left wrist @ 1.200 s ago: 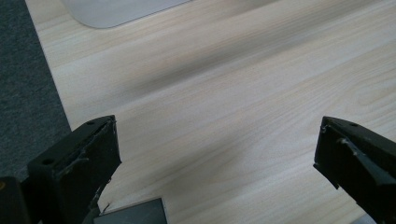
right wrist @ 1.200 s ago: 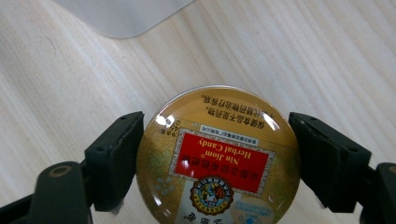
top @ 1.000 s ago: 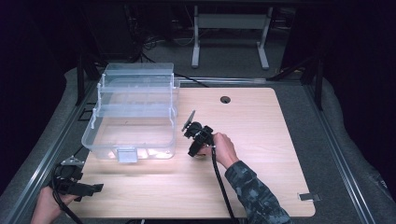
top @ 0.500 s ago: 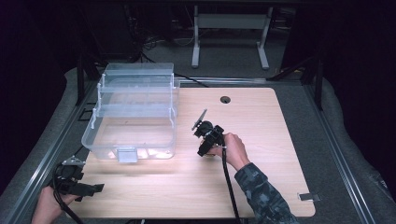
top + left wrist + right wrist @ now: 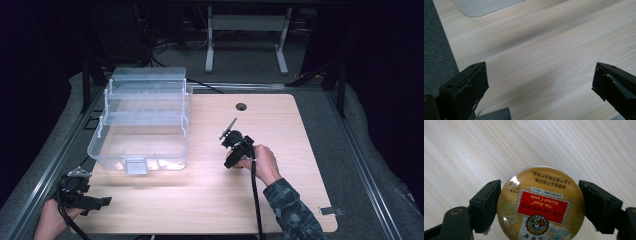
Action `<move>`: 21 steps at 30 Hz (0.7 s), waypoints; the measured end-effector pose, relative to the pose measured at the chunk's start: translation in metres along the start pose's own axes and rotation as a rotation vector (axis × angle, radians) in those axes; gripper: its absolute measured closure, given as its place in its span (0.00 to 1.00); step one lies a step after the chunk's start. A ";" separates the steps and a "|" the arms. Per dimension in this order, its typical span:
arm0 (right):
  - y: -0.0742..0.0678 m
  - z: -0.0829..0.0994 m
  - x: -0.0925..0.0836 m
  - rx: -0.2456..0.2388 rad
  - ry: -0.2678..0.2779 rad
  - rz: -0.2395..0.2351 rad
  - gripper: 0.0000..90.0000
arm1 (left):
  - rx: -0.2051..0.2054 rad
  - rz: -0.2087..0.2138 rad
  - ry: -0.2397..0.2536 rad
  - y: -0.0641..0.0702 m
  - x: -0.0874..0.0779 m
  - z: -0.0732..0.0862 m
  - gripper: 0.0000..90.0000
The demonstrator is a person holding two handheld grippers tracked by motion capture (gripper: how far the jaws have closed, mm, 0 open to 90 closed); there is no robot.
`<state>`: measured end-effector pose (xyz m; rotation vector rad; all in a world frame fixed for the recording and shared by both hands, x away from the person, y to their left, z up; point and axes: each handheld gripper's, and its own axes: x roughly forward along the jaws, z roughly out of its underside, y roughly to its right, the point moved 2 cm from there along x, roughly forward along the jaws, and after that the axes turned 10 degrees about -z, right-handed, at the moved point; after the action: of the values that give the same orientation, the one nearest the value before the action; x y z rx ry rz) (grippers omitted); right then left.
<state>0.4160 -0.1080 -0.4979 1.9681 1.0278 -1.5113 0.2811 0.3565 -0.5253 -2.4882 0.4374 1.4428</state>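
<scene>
The round gold candy tin (image 5: pixel 540 206) reads "Nin Jiom Herbal Candy" on its red label (upside down, Chinese lines around it)

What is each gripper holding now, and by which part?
The right gripper holds a round candy tin by its opposite side edges. The left gripper is open and holds nothing.

We are wearing a camouflage-patterned sleeve (image 5: pixel 292 210) on our right arm. We are carrying two black grippers, the left gripper (image 5: pixel 95 202) and right gripper (image 5: pixel 230 131), each trailing a black cable (image 5: pixel 256 195); scuffed black blocks are forming the left one's fingertips (image 5: pixel 472 83).
</scene>
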 end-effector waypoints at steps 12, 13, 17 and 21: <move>0.019 0.029 -0.016 0.065 0.012 0.030 0.23 | 0.008 0.000 -0.005 0.001 0.001 -0.002 0.00; 0.024 0.035 -0.019 0.078 0.019 0.026 0.23 | 0.010 -0.001 -0.006 0.001 0.001 -0.002 0.00; 0.031 0.044 -0.025 0.104 0.020 0.042 0.23 | 0.007 -0.003 -0.004 0.001 0.000 -0.003 0.00; 0.040 0.057 -0.029 0.130 0.029 0.040 0.23 | 0.009 0.000 -0.005 0.002 0.000 -0.003 0.00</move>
<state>0.4088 -0.1829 -0.4909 2.0919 0.9168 -1.5681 0.2831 0.3537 -0.5236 -2.4773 0.4425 1.4438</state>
